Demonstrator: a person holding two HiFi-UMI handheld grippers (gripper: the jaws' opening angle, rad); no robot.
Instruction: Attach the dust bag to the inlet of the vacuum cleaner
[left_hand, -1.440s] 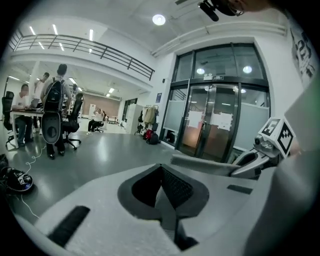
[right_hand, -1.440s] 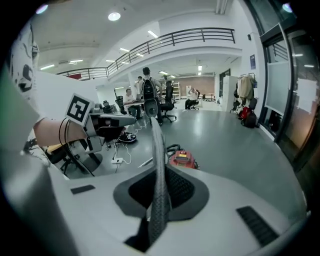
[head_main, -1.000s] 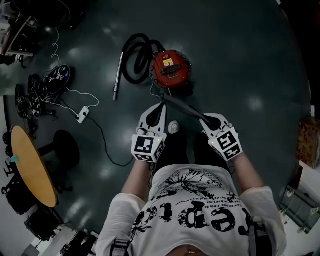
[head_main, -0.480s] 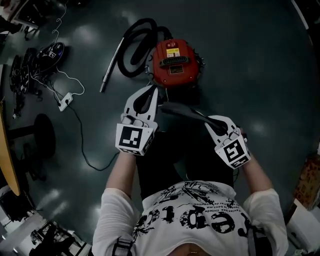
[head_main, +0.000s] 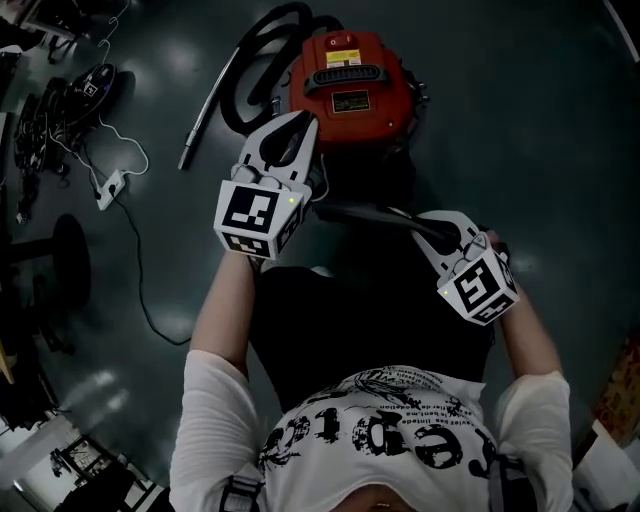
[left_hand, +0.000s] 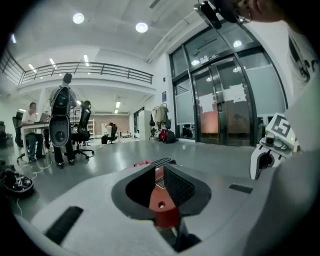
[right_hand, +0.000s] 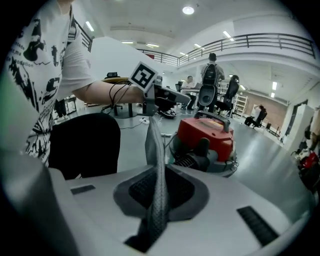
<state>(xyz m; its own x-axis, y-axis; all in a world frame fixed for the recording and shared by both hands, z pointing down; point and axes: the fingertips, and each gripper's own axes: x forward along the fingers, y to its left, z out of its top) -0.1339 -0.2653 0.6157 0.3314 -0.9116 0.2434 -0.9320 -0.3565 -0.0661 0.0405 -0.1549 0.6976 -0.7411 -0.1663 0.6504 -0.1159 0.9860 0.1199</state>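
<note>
The red canister vacuum cleaner (head_main: 345, 85) (right_hand: 207, 135) stands on the dark floor just ahead of me, its black hose (head_main: 250, 60) curled at its left. My right gripper (head_main: 425, 225) (right_hand: 159, 185) is shut on the grey dust bag (head_main: 365, 213) (right_hand: 156, 150), which stretches as a flat strip toward my left gripper's underside. My left gripper (head_main: 298, 125) (left_hand: 161, 172) points over the vacuum's near edge. Its jaws are just opening from shut, with only a narrow slit between them. Red shows through that slit, seemingly the vacuum's shell (left_hand: 142, 164); I see nothing gripped there.
A metal wand (head_main: 205, 110) lies left of the hose. A white power strip (head_main: 110, 185) and its cable run across the floor at left, beyond them a pile of dark gear (head_main: 85, 85). My legs fill the floor below the grippers. Seated people and office chairs (left_hand: 75, 135) are far off.
Both grippers have dropped toward the floor and the vacuum, which now fills more of the head view. The bag stays stretched from the right gripper toward the left.
</note>
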